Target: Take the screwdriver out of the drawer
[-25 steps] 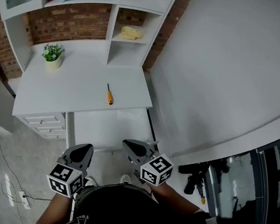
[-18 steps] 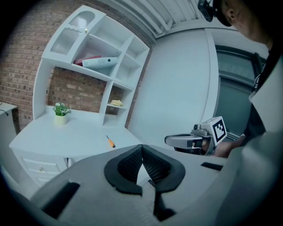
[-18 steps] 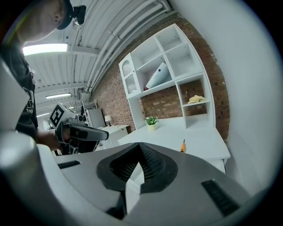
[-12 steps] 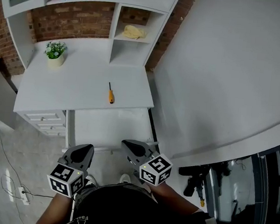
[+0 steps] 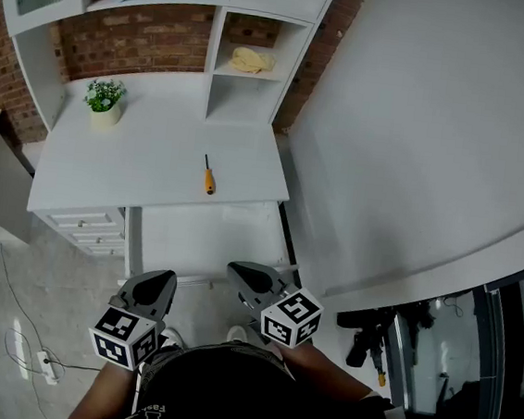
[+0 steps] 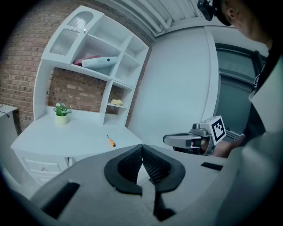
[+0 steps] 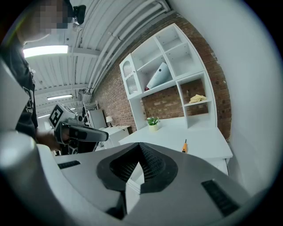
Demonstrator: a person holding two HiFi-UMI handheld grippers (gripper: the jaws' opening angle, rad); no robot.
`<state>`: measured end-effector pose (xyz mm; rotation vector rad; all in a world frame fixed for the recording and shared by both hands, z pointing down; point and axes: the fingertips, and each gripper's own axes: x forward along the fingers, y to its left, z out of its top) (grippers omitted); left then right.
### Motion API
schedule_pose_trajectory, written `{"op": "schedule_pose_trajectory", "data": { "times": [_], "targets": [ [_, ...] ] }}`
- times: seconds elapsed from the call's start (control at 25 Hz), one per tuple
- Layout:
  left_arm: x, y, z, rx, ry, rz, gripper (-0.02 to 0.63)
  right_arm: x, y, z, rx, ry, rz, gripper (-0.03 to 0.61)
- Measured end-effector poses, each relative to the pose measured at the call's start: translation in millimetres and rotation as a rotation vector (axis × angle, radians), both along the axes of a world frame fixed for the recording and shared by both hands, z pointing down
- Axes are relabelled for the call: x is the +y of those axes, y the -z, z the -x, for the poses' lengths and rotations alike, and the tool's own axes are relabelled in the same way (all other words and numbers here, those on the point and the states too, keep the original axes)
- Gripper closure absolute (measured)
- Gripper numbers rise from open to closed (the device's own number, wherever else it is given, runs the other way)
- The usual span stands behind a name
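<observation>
Right now you are holding both claws low and close to your body, well short of the counter [image 5: 153,179]. The left claw [image 5: 155,279] is sitting clenched, its two ribbed pads [image 6: 129,164] pressing together at the tips with nothing between them. The right claw [image 5: 239,272] is doing the same: its jaws are closing on each other, gripping nothing, and pointing toward the counter's near edge. In each gripper view the other claw is showing off to the side, apart from its partner.

The screwdriver [image 5: 208,177] is lying flat on the white counter top, out in the open, with its orange handle nearer to you and its dark shaft pointing toward the shelf unit [image 5: 216,69] at the back. It is resting well apart from both claws and touching neither. A potted plant [image 5: 104,102] is standing upright near the counter's back left corner, well apart from the screwdriver. A yellow cloth [image 5: 249,60] is lying in a small cubby of the shelf unit. The drawers [image 5: 83,224] are sitting under the counter's left end, ahead and to the left of your left claw.
</observation>
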<state>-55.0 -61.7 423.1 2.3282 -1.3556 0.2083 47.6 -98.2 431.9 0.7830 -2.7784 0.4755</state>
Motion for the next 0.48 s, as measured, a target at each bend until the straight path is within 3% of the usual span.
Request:
{"op": "schedule_pose_trajectory", "data": {
  "times": [0.48],
  "targets": [
    [0.6, -0.3, 3.0, -0.003, -0.008, 0.003, 0.598, -0.5, -0.7, 2.3, 0.001, -0.007, 0.001, 0.572]
  ]
}}
